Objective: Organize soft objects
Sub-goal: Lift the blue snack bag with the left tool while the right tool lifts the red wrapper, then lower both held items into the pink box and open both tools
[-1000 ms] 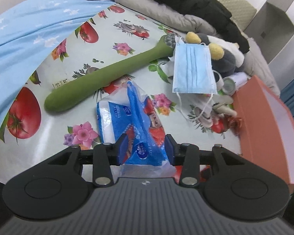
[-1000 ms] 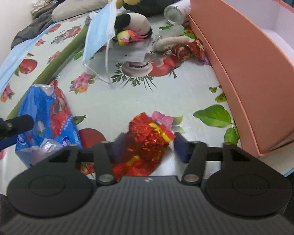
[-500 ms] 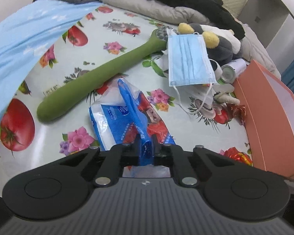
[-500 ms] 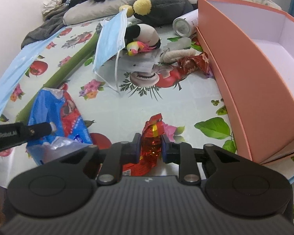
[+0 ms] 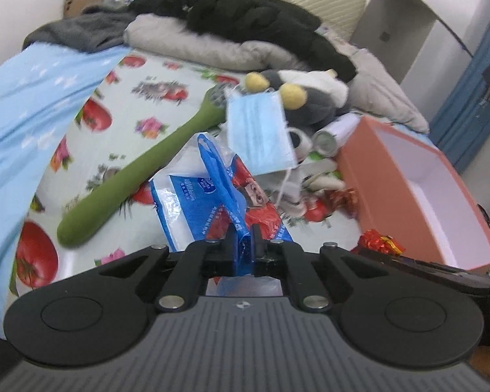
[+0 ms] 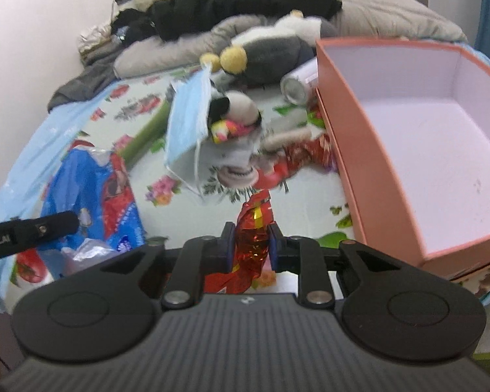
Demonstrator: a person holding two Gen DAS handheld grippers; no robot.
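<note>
Plastic crinkles between both claws. The left gripper (image 5: 243,245) is pressed together on a fold of the blue, white and red plastic tissue pack (image 5: 212,196), which rises from the claw toward the far middle of the left wrist view. The right gripper (image 6: 252,248) pinches a crumpled red and gold foil wrapper (image 6: 254,228) that stands up between its pads.

Both hover above a bed covered in a white cloth printed with tomatoes and flowers (image 5: 153,104). A long green soft club-shaped toy (image 5: 137,176) lies slanted across the cloth, its thick end near and left, its thin end far, just beside a pale blue pleated face mask (image 5: 259,134). The mask leans against a grey and white plush with yellow pompom ears (image 5: 307,94). From the right wrist view, a small black and white plush with a pink and yellow beak (image 6: 235,114) sits just right of the mask, and a white cylindrical can (image 6: 297,81) lies on its side at the far corner of the box.

An open salmon-pink cardboard box with a white inside (image 6: 382,176) stands on the right side of the bed. A light blue starred blanket (image 5: 26,104) drapes the left edge. Grey and black clothing (image 5: 245,23) is heaped along the far end.
</note>
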